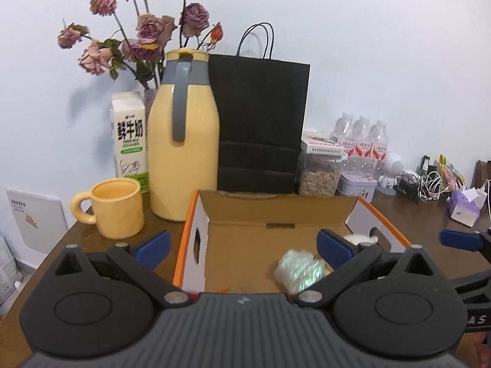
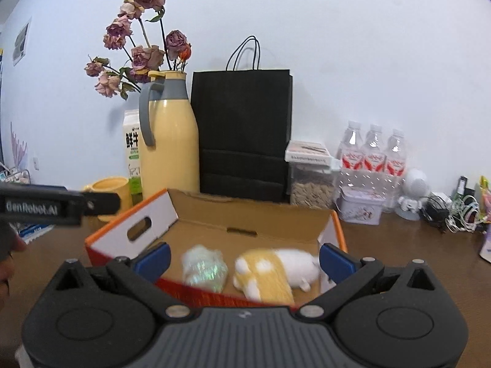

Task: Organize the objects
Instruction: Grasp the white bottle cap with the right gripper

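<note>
An open cardboard box with orange edges sits on the brown table; it also shows in the left wrist view. Inside lie a shiny iridescent bundle and a yellow-and-white plush toy. The bundle and a bit of the plush show in the left wrist view. My left gripper is open and empty over the box's near left edge. My right gripper is open and empty just above the box's near edge, its blue pads either side of the two items.
Behind the box stand a yellow mug, a yellow thermos jug, a milk carton, dried roses, a black paper bag, a seed jar, water bottles, a tin and tangled cables.
</note>
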`<move>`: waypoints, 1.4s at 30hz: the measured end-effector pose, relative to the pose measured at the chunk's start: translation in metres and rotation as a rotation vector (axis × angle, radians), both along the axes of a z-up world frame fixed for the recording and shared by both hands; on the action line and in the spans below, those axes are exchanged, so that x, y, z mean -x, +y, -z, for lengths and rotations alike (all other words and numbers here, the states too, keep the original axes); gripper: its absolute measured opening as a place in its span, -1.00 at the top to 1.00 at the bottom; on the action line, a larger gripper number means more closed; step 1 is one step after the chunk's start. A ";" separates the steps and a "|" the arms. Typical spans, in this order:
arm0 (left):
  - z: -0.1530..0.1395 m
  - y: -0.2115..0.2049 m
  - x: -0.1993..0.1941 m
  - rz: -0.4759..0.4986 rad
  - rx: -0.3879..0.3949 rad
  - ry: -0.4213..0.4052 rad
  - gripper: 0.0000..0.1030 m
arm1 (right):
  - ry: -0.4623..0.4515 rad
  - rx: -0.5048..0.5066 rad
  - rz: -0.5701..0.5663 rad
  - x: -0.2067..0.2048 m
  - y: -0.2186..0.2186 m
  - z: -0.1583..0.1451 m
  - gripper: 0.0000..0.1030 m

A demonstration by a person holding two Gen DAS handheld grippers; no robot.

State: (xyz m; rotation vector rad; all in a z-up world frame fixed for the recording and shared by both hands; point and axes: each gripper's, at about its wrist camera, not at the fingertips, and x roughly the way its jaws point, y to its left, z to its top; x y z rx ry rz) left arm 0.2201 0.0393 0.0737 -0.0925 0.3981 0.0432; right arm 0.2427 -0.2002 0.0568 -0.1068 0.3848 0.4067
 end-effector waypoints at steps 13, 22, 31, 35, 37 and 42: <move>0.026 0.007 0.059 -0.008 -0.023 0.075 -1.00 | 0.109 0.080 0.055 0.044 -0.055 0.046 -1.00; 0.040 0.019 0.085 -0.060 -0.013 0.124 -1.00 | 0.213 0.152 0.092 0.017 -0.078 0.077 -0.90; 0.042 0.027 0.101 -0.111 -0.003 0.138 -1.00 | 0.258 0.110 0.026 -0.017 -0.066 0.085 -0.20; 0.042 0.028 0.103 -0.124 -0.008 0.139 -1.00 | 0.246 0.097 -0.003 -0.011 -0.065 0.085 0.25; 0.041 0.029 0.104 -0.132 -0.005 0.138 -1.00 | 0.227 0.100 -0.001 -0.008 -0.065 0.086 0.25; 0.042 0.029 0.104 -0.145 0.004 0.141 -1.00 | 0.182 0.094 0.023 -0.001 -0.068 0.082 0.25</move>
